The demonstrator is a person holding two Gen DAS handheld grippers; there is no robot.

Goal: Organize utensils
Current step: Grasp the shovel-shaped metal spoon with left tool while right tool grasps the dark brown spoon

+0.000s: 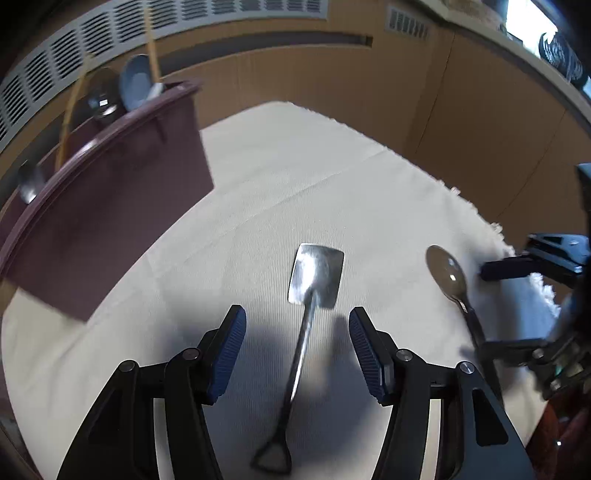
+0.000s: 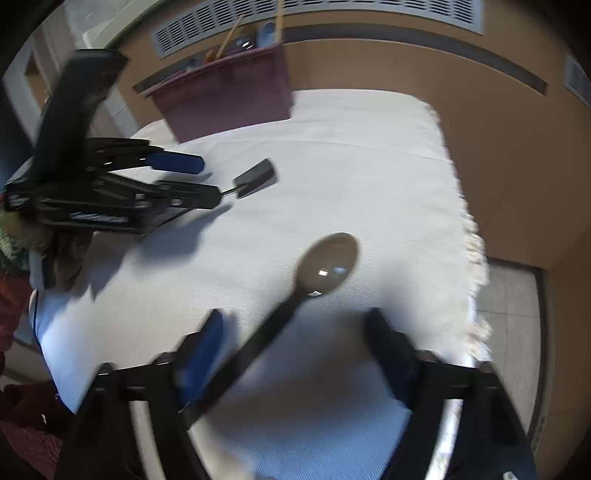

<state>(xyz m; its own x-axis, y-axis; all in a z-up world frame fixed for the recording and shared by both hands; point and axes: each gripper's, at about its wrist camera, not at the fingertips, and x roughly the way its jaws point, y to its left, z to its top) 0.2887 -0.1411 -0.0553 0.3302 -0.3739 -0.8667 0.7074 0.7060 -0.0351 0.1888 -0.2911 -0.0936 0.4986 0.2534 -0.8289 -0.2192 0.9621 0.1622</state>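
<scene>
On the white cloth [image 1: 280, 177] covering the table, nearest to me, both hand-held grippers are released, nothing clenched. Left hand-held gripper [image 1: 297, 332] has its blue pads spread wide on either side of a small shovel-shaped metal spatula [image 1: 310, 299] lying flat, not touching it. Right hand-held gripper [image 2: 295, 332] straddles the dark handle of a brownish spoon [image 2: 321, 269], also flat on the cloth; looks loose, though that view is pretty blurry. Spoon sits near the fringed edge, spatula well apart from it. Farther back, a maroon holder [image 1: 110, 192] stands with utensils sticking up, a slatted vent [image 1: 166, 22] behind it.
</scene>
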